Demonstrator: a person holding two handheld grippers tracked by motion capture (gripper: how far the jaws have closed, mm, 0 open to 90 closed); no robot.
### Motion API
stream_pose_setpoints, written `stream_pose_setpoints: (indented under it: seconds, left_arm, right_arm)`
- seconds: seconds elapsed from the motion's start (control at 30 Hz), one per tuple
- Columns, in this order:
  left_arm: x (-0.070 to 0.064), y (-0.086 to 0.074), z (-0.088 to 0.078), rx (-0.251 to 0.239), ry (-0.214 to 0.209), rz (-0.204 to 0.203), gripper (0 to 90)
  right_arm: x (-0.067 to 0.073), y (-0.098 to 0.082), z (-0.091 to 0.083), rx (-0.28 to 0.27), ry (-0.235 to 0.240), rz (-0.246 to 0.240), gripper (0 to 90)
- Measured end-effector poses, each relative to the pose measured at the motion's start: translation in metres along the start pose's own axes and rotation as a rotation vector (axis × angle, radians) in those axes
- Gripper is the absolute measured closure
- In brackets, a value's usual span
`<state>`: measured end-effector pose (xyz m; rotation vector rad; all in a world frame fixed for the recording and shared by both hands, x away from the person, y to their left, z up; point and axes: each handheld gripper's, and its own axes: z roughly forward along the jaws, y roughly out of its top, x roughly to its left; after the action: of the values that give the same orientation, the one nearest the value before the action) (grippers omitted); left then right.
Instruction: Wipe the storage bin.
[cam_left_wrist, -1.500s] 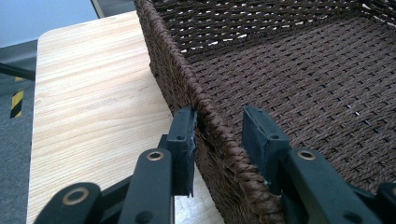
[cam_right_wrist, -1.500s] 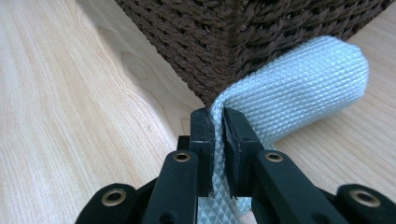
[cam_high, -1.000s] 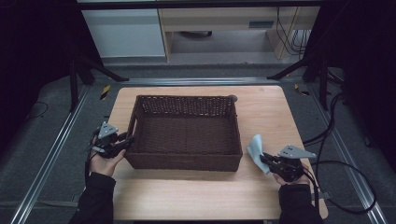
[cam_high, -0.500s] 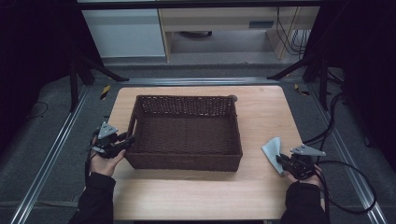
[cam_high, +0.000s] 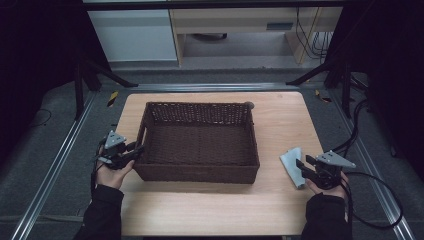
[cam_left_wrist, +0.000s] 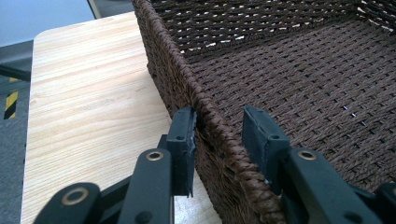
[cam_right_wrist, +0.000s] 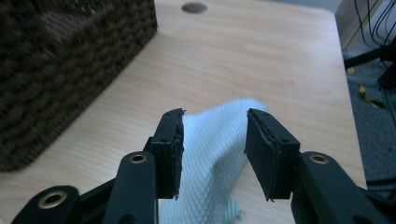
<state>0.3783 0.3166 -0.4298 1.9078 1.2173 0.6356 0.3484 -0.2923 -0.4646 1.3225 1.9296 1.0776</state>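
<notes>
A wooden table (cam_high: 210, 210) is seen from above, with a brown wicker basket (cam_high: 200, 172) at the centre of the frame. Nothing is seen inside the basket; its woven floor lies bare from wall to wall.

At the lower right of the high view, a pale blue cloth (cam_high: 292, 165) lies on the table, right of the basket and apart from it. The right gripper (cam_high: 303, 170) is held just beside the cloth. In the right gripper view, its jaws have just been opening and now stand apart, with the cloth (cam_right_wrist: 215, 154) lying crumpled on the wood between and beyond them, pressed by neither pad. The cloth appears to be freshly let go on the table outside the basket.

At the lower left of the high view, the left gripper (cam_high: 134, 151) is held at the basket's left wall. In the left gripper view, the jaws straddle the braided rim (cam_left_wrist: 212, 126): the left pad touches the outer face, while a gap shows between the rim and the right pad. The wall is bracketed rather than firmly clamped.

The step in hand is judged to be the release of the cloth, with the basket steadied. The next move probably calls for the right gripper to be drawn back clear of the cloth without dragging it.
</notes>
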Motion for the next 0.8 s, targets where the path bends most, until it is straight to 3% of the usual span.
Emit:
stream_pose_setpoints:
  seconds: [0.07,0.23,0.6,0.8]
  left_arm:
    - [0.000,0.000,0.000,0.000,0.000,0.000,64.2]
    - [0.000,0.000,0.000,-0.002,-0.002,-0.003,64.2]
    - [0.000,0.001,0.001,0.004,-0.005,-0.003,64.3]
    - [0.000,0.001,0.001,0.013,-0.004,0.003,64.6]
  right_arm:
    - [0.003,0.006,-0.004,-0.028,0.007,-0.005,56.8]
    - [0.017,0.025,-0.007,-0.090,0.075,-0.031,57.2]
    - [0.050,0.063,0.005,-0.125,0.186,-0.052,58.7]
    - [0.073,0.085,0.021,-0.137,0.256,-0.042,59.8]
